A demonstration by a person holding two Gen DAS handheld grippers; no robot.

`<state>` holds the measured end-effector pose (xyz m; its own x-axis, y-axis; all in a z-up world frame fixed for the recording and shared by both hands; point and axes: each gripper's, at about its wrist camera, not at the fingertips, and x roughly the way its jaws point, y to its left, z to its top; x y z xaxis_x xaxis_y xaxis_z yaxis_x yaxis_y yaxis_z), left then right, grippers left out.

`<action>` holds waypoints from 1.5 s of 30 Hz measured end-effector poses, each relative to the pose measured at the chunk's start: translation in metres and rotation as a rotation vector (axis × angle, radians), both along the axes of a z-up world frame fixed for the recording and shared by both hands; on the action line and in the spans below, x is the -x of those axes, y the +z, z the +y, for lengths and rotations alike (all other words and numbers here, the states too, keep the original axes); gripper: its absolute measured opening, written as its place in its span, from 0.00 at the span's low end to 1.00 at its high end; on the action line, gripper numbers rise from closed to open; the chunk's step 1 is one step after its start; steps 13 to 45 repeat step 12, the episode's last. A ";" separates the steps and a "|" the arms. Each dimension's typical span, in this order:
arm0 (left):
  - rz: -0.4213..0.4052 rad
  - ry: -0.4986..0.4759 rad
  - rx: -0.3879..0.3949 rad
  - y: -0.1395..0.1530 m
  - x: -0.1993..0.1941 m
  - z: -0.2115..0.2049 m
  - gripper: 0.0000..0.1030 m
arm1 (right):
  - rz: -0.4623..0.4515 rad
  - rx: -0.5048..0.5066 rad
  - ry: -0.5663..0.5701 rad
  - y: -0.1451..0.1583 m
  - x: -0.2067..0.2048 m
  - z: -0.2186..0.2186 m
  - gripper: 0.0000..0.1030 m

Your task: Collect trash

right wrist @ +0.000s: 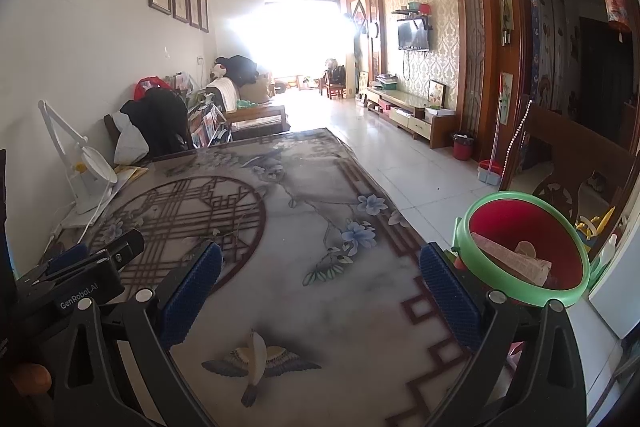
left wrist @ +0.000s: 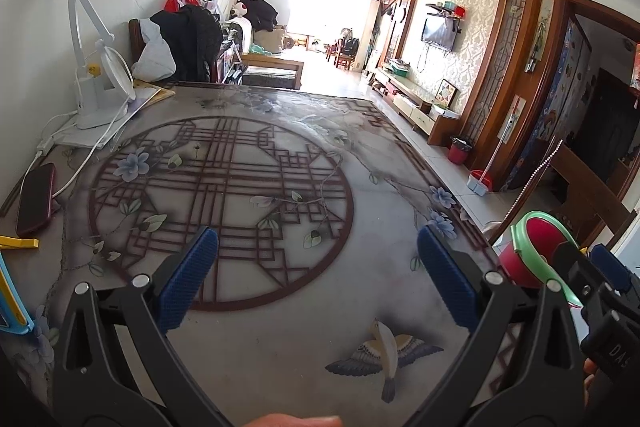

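Both grippers empty over the table, trash looks pretty much collected already.

The left gripper (left wrist: pixel 316 275) and the right gripper (right wrist: pixel 320 287) both hang with their blue pads spread wide and nothing between them. They sit over the near edge of the grey table with the printed lattice-and-flower top (right wrist: pixel 304 227). The small red bin with the green rim (right wrist: pixel 524 251) is just off the table's right edge, and there's crumpled pinkish paper trash (right wrist: pixel 512 259) inside it. So I'd say the binning part is done. The middle of the tabletop looks bare. Along the left edge there's only a white desk lamp (left wrist: pixel 92 75) and a dark red phone (left wrist: pixel 36 199) on a cable, and neither reads as rubbish to me. If anything's left, I can't spot it from here.
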<state>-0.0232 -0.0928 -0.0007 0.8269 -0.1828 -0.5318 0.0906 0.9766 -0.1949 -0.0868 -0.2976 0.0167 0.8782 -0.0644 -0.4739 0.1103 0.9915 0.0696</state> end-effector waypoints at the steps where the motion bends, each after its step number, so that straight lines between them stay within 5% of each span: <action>1: 0.001 -0.001 0.001 -0.001 0.000 0.000 0.95 | 0.003 0.000 0.001 0.000 -0.001 0.000 0.93; 45: 0.043 0.037 -0.008 -0.010 -0.007 0.007 0.95 | 0.041 -0.010 0.009 -0.016 -0.008 0.003 0.93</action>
